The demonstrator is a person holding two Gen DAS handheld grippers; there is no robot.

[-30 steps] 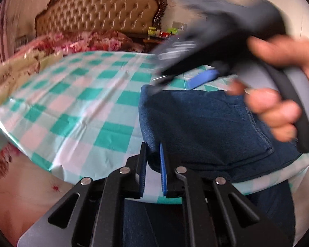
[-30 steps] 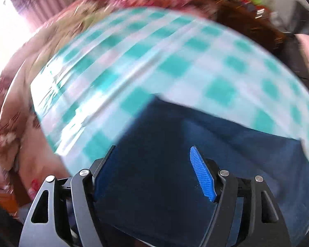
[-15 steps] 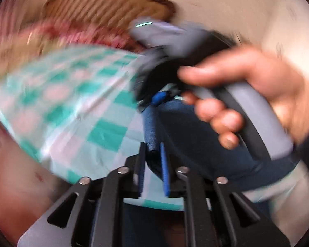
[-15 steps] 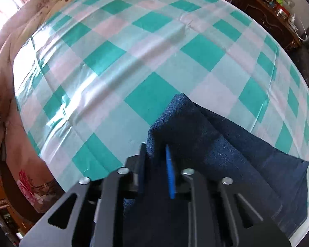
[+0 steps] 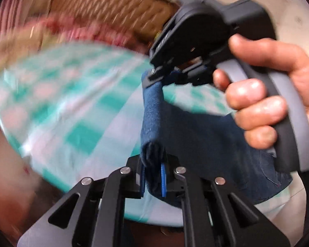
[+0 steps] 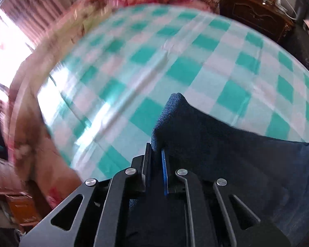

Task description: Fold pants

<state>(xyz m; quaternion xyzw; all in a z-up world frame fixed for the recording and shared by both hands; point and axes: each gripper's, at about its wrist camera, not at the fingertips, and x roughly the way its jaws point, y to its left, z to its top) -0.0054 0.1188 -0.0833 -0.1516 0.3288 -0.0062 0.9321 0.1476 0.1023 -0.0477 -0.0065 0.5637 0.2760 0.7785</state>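
Dark blue denim pants (image 5: 197, 135) lie on a green and white checked cloth (image 5: 72, 107). My left gripper (image 5: 153, 175) is shut on the near corner of the pants' left edge. My right gripper (image 6: 155, 164) is shut on the far corner of that edge. It shows in the left wrist view (image 5: 164, 78) with a hand around its handle. The edge hangs taut between the two grippers, lifted off the cloth. The rest of the pants (image 6: 237, 154) trails down to the right.
The checked cloth (image 6: 154, 61) covers a bed. A tufted brown headboard (image 5: 113, 8) and floral bedding (image 5: 88, 28) lie at the far end. A dark wooden cabinet (image 6: 257, 14) with small items stands beyond the bed. A bright window (image 6: 2, 41) is to the left.
My right gripper dropped onto the pants' far corner, shut on it and lifted it. Both grippers have raised the left edge off the cloth. The left grip is unchanged.
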